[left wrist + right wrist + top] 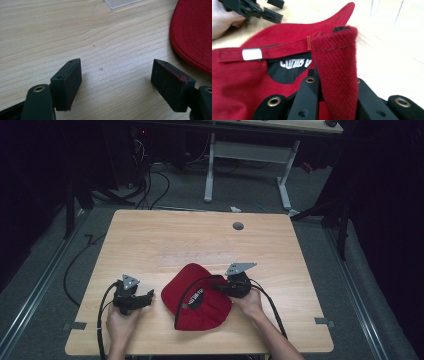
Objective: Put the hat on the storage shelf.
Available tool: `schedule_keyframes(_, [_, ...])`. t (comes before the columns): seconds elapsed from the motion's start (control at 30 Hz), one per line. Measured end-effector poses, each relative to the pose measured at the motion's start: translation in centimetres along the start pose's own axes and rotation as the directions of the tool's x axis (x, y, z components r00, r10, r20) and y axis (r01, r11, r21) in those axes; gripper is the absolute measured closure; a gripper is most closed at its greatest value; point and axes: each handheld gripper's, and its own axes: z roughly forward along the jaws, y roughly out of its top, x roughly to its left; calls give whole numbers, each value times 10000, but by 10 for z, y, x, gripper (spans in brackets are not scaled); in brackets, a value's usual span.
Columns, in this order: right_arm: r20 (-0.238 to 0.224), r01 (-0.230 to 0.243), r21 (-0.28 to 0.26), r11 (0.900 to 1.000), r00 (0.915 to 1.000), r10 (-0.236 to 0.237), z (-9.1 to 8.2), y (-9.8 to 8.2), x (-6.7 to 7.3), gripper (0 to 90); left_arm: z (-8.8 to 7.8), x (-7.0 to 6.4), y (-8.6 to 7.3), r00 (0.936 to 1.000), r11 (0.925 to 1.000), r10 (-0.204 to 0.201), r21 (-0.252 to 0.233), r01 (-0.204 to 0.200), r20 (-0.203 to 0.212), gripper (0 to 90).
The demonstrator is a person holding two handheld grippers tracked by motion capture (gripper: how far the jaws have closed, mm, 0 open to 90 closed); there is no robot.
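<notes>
R gripper (332,100) pinches woven red cap (249,82) edge.

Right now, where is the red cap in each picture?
High view: the red cap lies near the table's front edge, between the two hands.
Left gripper view: its rim shows at the right edge.
Right gripper view: a fold of it is pinched in the jaws, bottom centre.
Shared landmark: the pale wooden table.

The right gripper (218,287) has its jaws clamped tight on a fold of the red cap (200,305), at the cap's right edge. Left of the cap, the left gripper (146,297) rests with jaws spread wide, pointing toward it.
</notes>
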Motion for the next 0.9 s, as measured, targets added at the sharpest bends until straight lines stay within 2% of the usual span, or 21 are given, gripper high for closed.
schedule_keyframes(0.17, [-65, -136, -119, 9998, 9999, 135, -12, 3, 3, 859, 0, 0, 0, 10000, 10000, 6, 11, -6, 24, 249])
schedule_keyframes(0.53, [-45, -876, -588, 9944, 9962, 875, -43, 5, 2, 860, -1, -1, -1, 9999, 10000, 13, 81, -13, 101, 237])
schedule_keyframes(0.77, [177, -1218, -707, 9900, 9922, 1234, -60, 3, -3, 860, -2, -4, -3, 9997, 9999, 117, 84, -119, 226, 240])
schedule_keyframes(0.9, [263, -1431, -809, 9864, 9890, 1457, -67, 2, -5, 861, -6, -11, -6, 9971, 9981, 603, 97, -608, 464, 248])
